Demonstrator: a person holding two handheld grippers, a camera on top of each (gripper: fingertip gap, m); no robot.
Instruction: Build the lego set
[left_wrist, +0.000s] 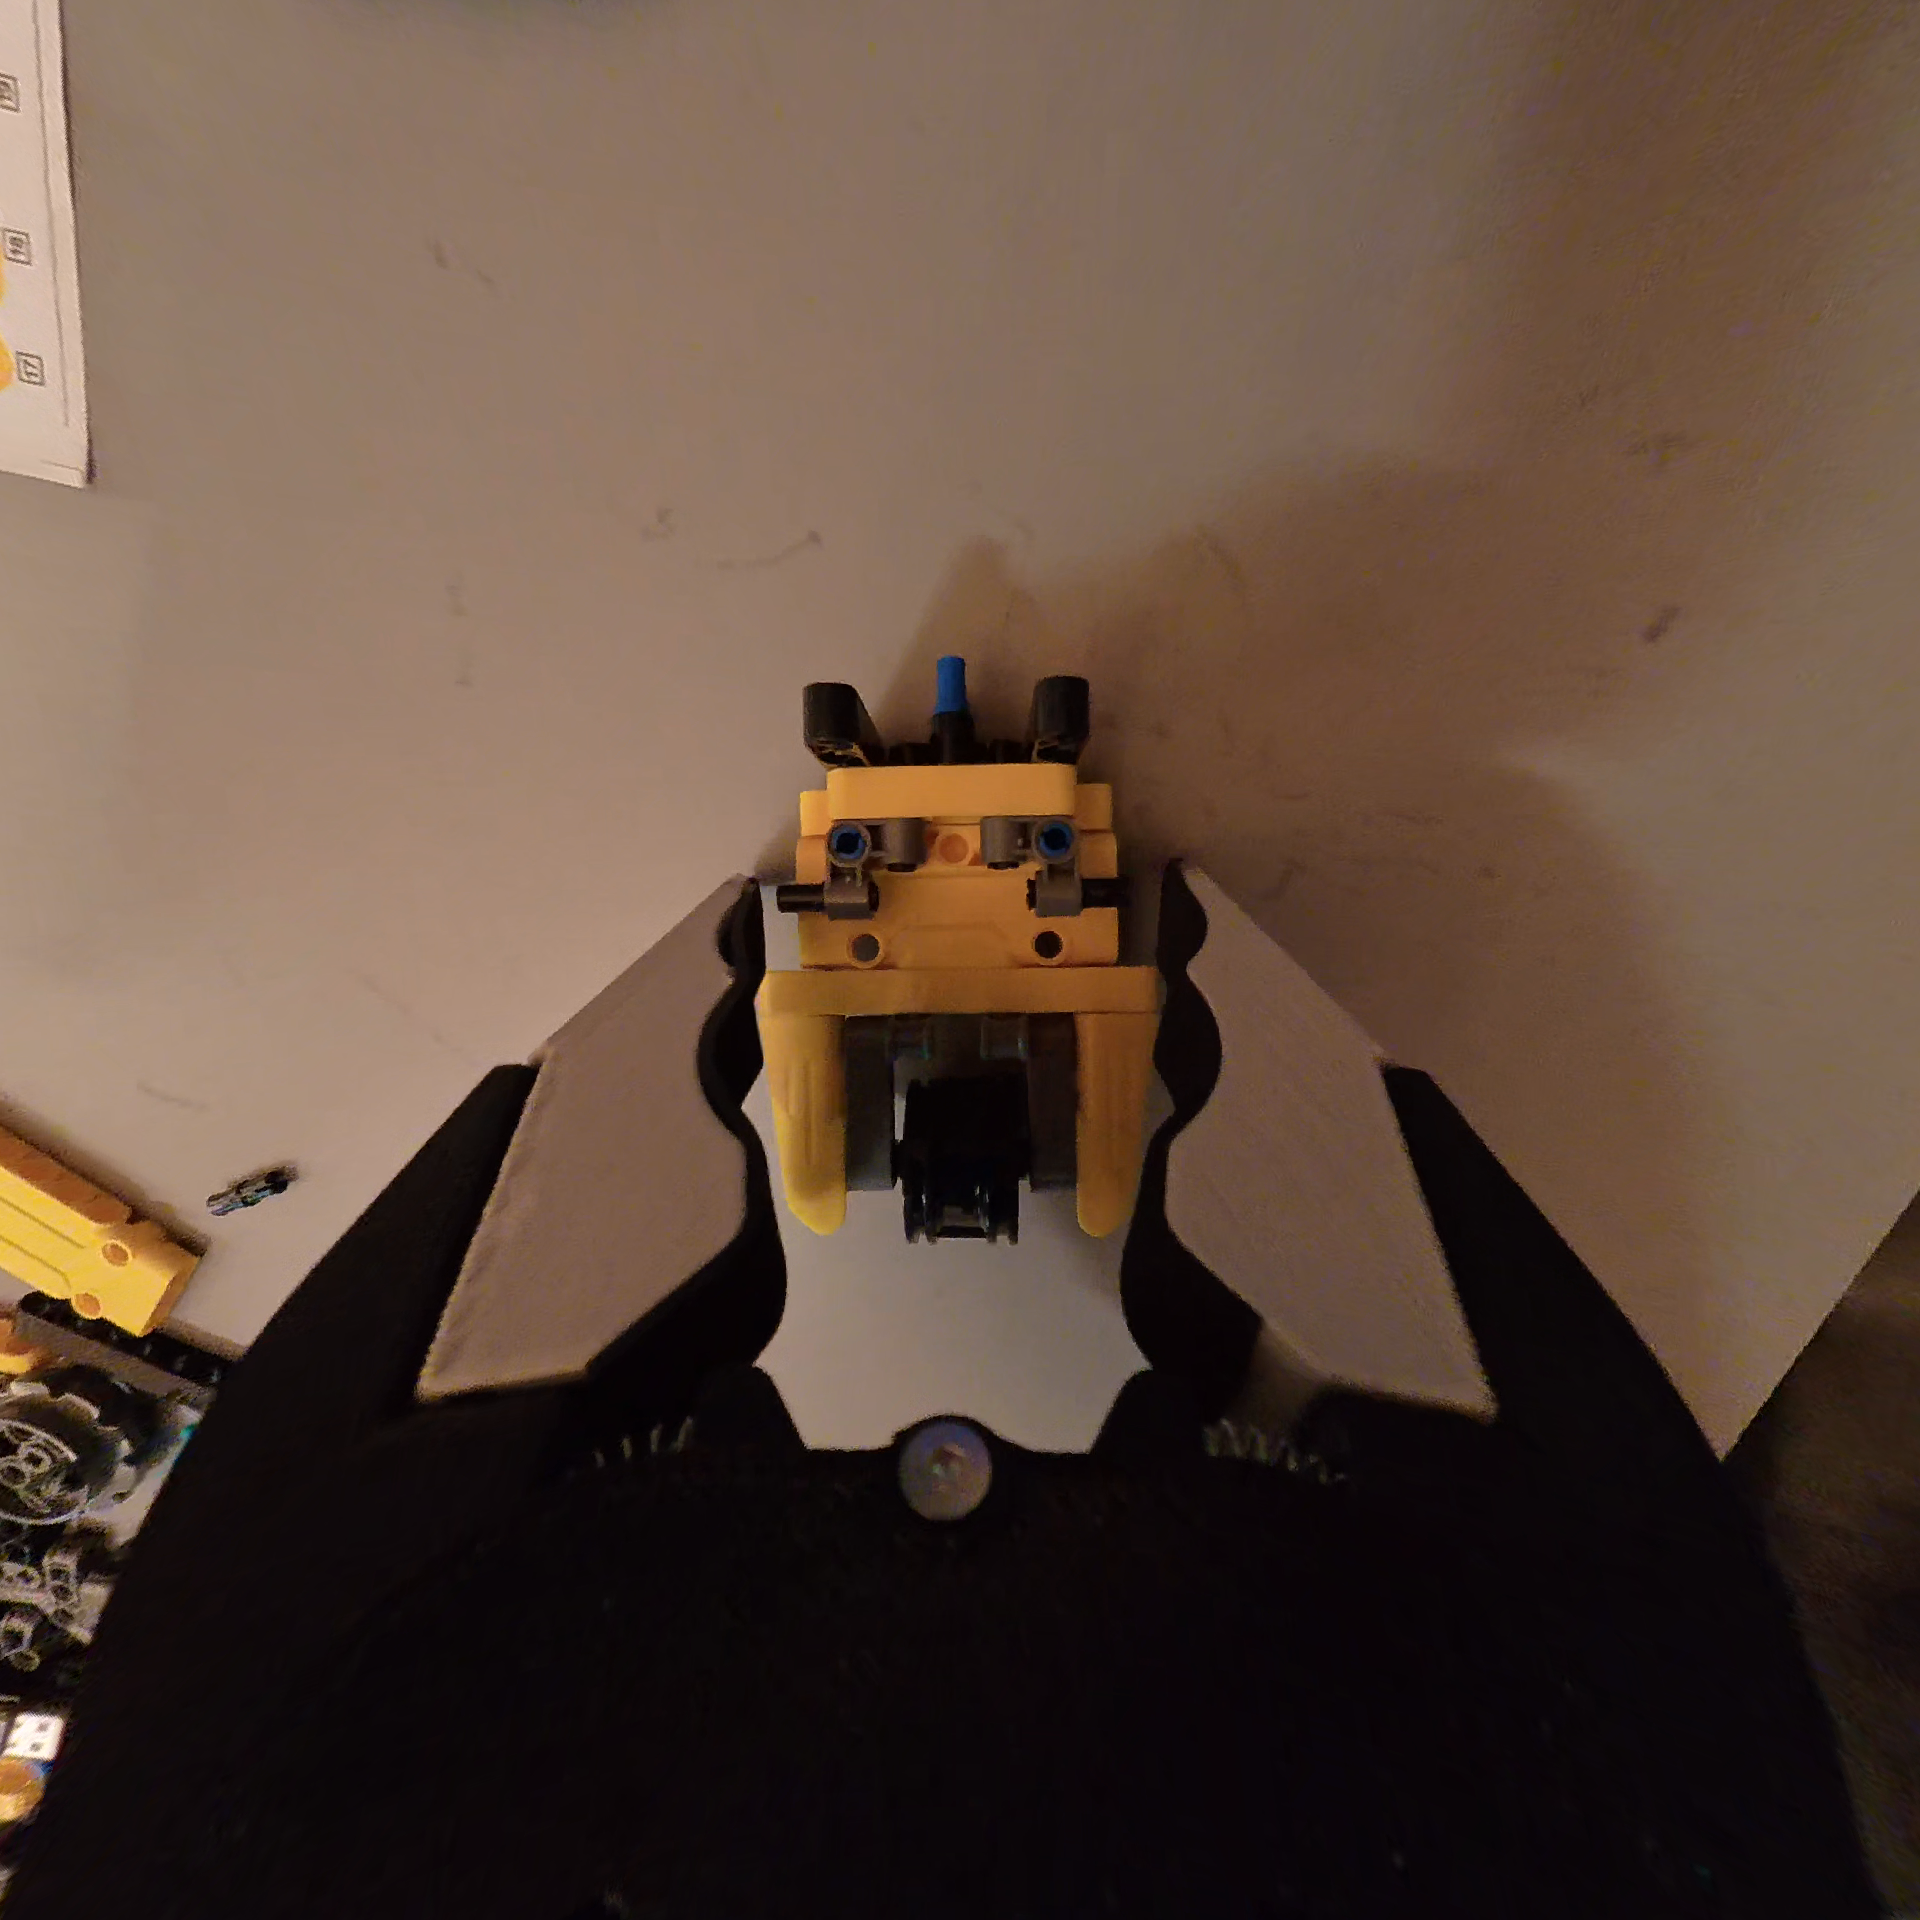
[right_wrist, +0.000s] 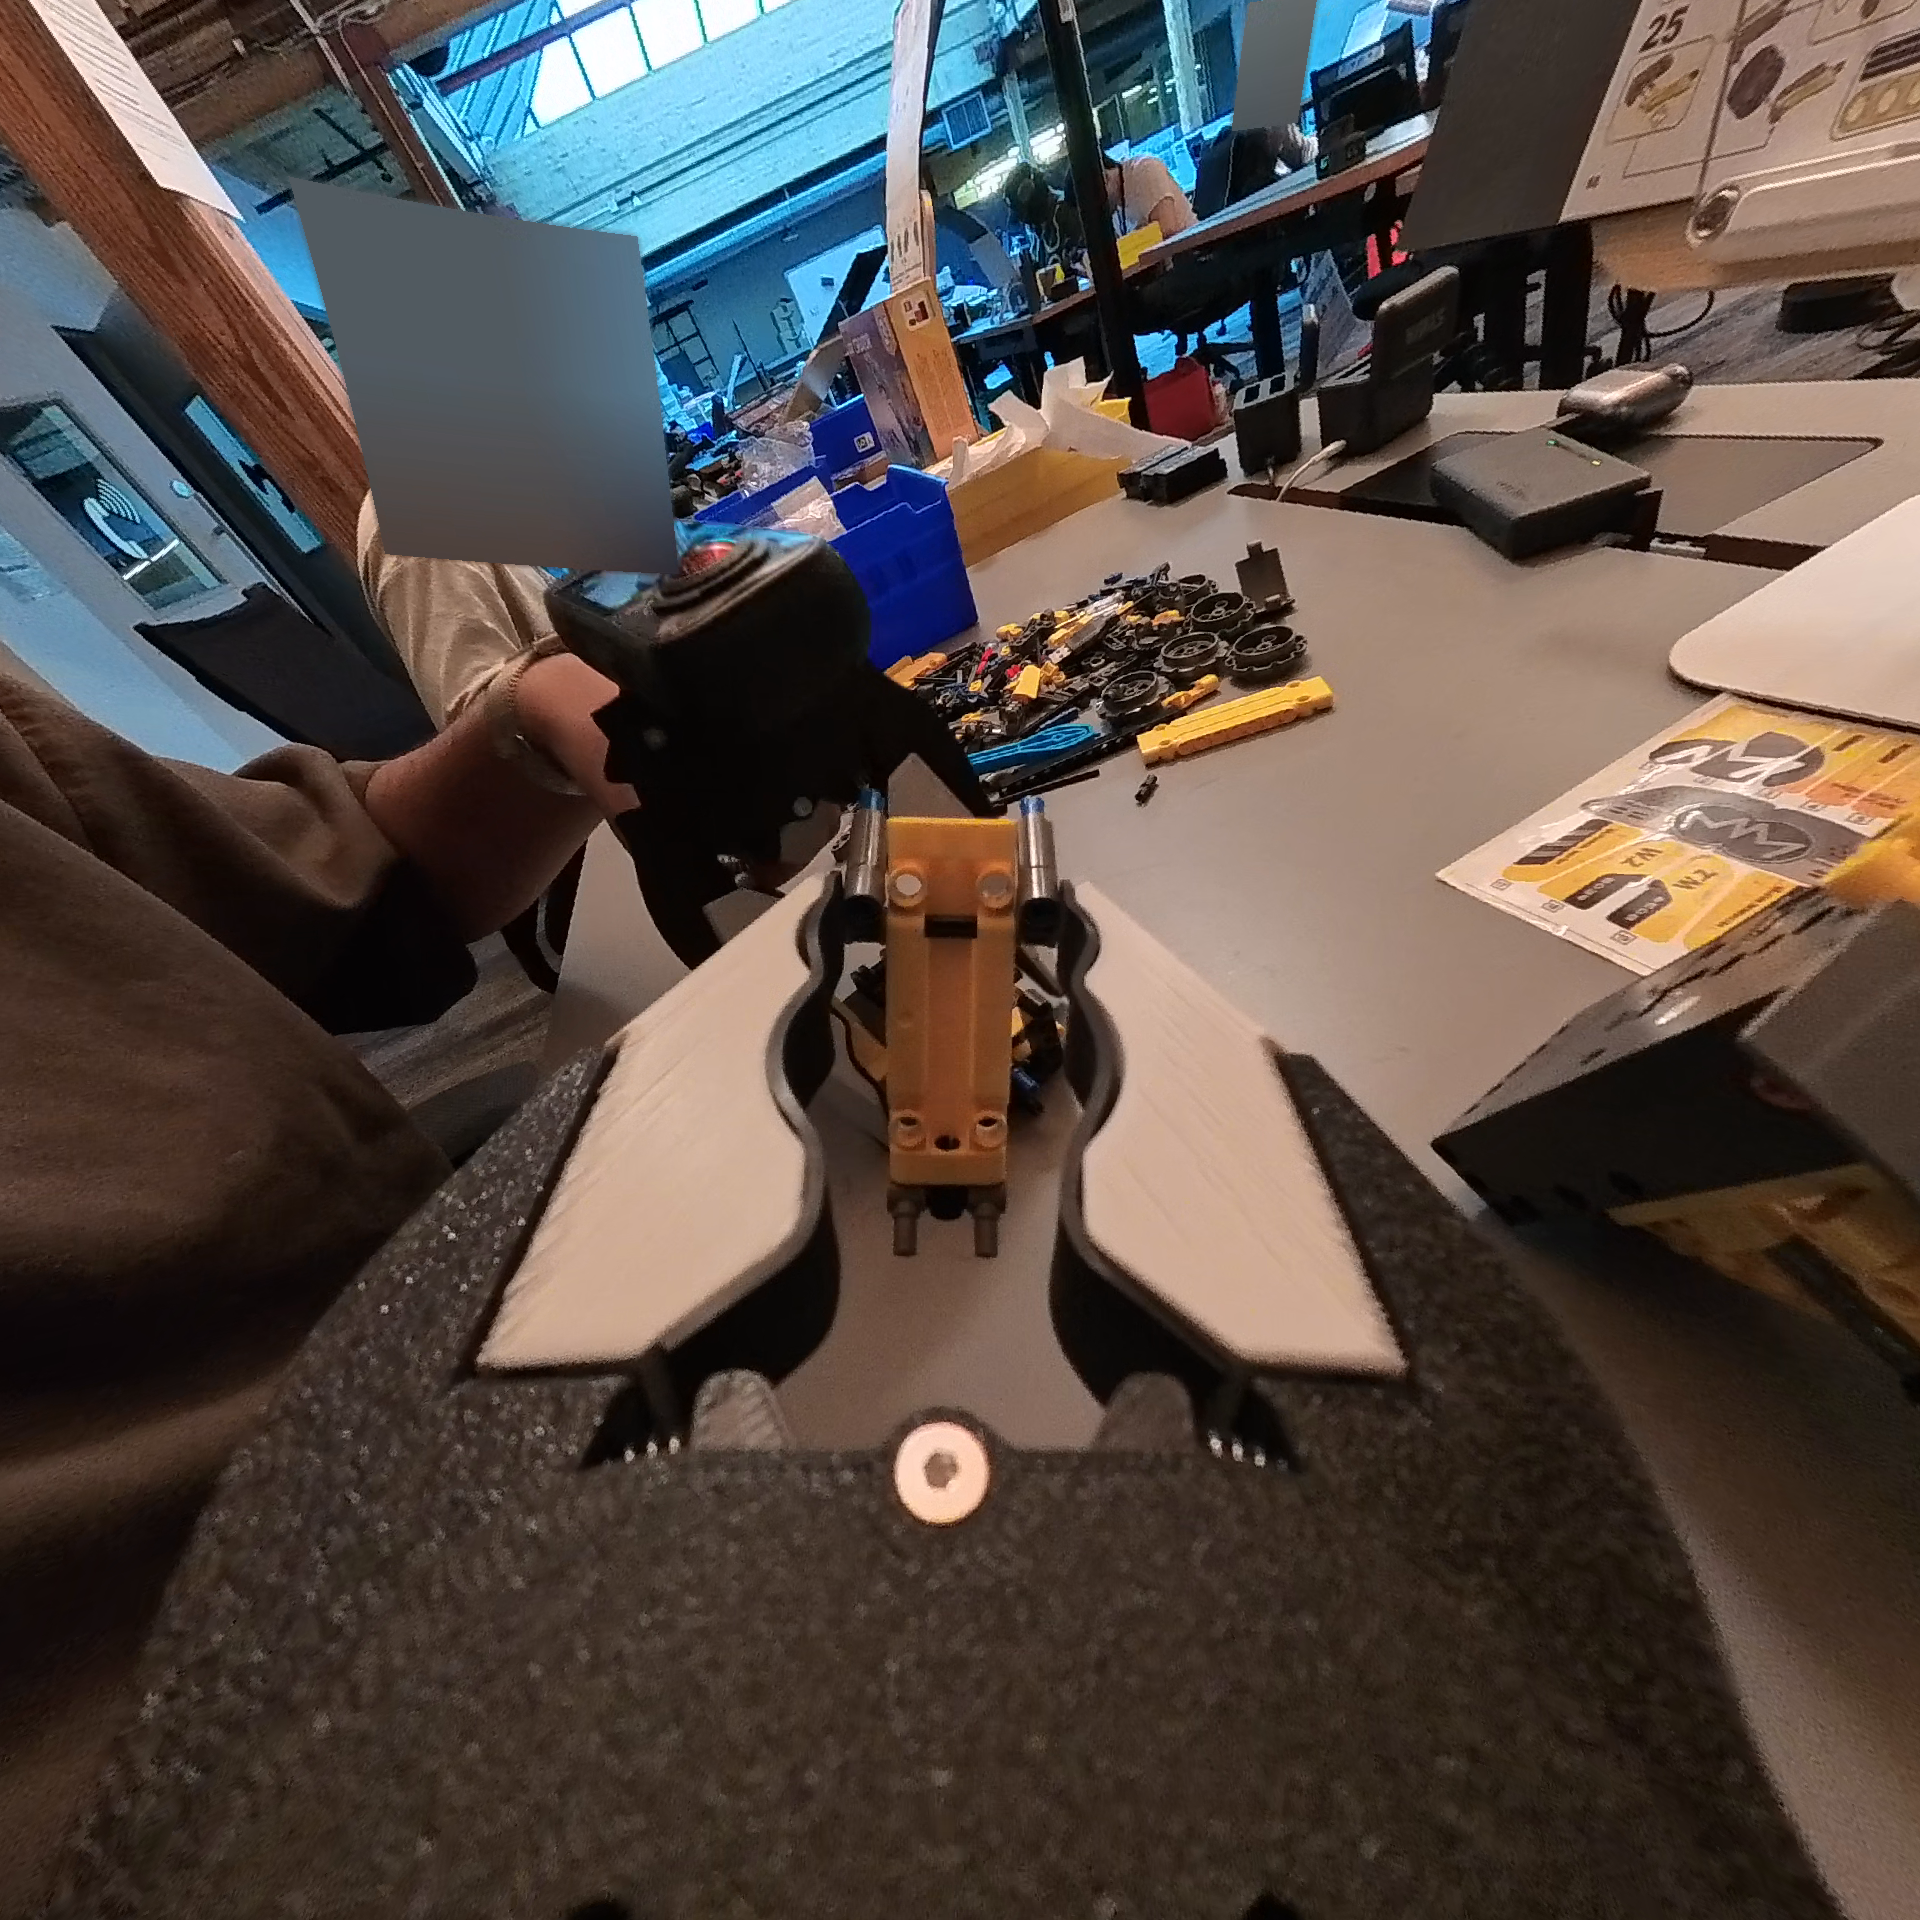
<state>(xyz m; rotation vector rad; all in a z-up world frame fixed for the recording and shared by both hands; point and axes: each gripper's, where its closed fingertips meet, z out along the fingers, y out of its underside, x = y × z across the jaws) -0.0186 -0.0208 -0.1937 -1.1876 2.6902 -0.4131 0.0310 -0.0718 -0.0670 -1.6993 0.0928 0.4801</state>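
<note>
Left claw (left_wrist: 958, 888): closed on a yellow brick build (left_wrist: 956, 935), the pads touching both ends of its wide crossbar. Yellow prongs and a black core point at the camera, black arms and a blue pin (left_wrist: 951, 681) face away. It hangs over bare white bench (left_wrist: 1351, 416). Contact is only at the bar ends, so I'd judge it could pivot; keep the squeeze even and square. Loose yellow beam (left_wrist: 83, 1236) and a small pin (left_wrist: 249, 1190) lie near left. Right claw (right_wrist: 956, 894): tips pinched on two grey cylinders flanking a yellow beam assembly (right_wrist: 951, 1018). Round and slippery, I'd guess. The left claw sits just beyond its far end; can't tell whether both claws hold one piece. Farther off are a sticker sheet (right_wrist: 1704, 831), a parts pile (right_wrist: 1122, 644) and blue bins (right_wrist: 904, 540).
</note>
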